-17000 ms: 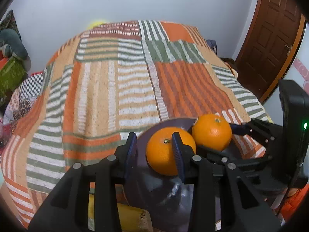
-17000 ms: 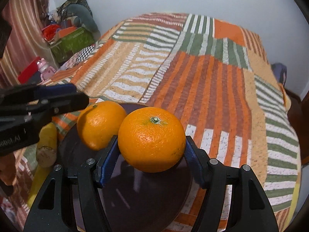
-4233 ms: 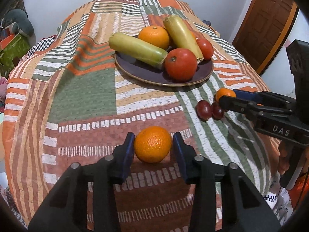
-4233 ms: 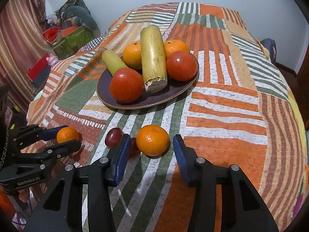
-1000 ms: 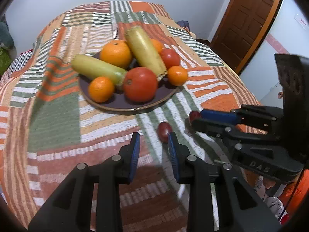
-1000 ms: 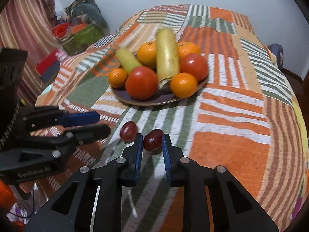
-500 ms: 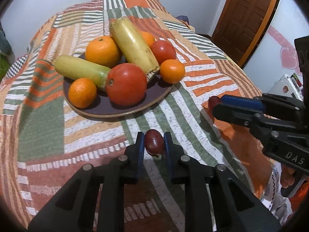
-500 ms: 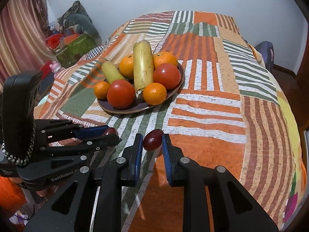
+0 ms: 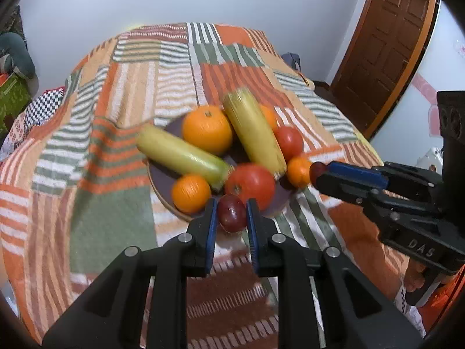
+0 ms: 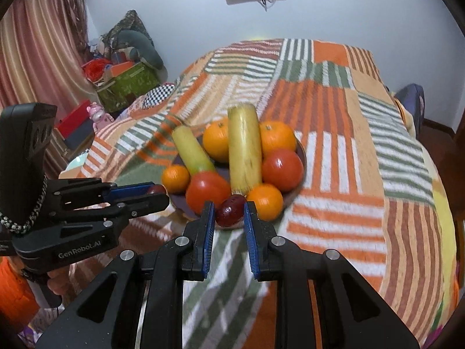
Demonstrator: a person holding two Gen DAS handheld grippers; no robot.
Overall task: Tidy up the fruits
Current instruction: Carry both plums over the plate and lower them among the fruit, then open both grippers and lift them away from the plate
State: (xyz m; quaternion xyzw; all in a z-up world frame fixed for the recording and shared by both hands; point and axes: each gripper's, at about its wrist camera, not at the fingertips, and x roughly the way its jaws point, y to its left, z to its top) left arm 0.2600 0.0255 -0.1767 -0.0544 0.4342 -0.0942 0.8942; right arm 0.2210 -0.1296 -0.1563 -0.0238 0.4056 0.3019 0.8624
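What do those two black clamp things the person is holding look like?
Both are black plastic with silver screws and two fingers lined with ribbed blue pads. The left gripper reads "GenRobot.AI" and has a braided cord by its boxy rear block. The right gripper reads "DAS". Orange fabric shows beneath each.

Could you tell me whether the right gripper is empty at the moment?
No, the right gripper is closed on a small dark red fruit pinched between its blue pads.

The right gripper [image 9: 315, 173] carries the white letters "DAS" on its black body. The left gripper [image 10: 158, 193] carries "GenRobot.AI" on its side.
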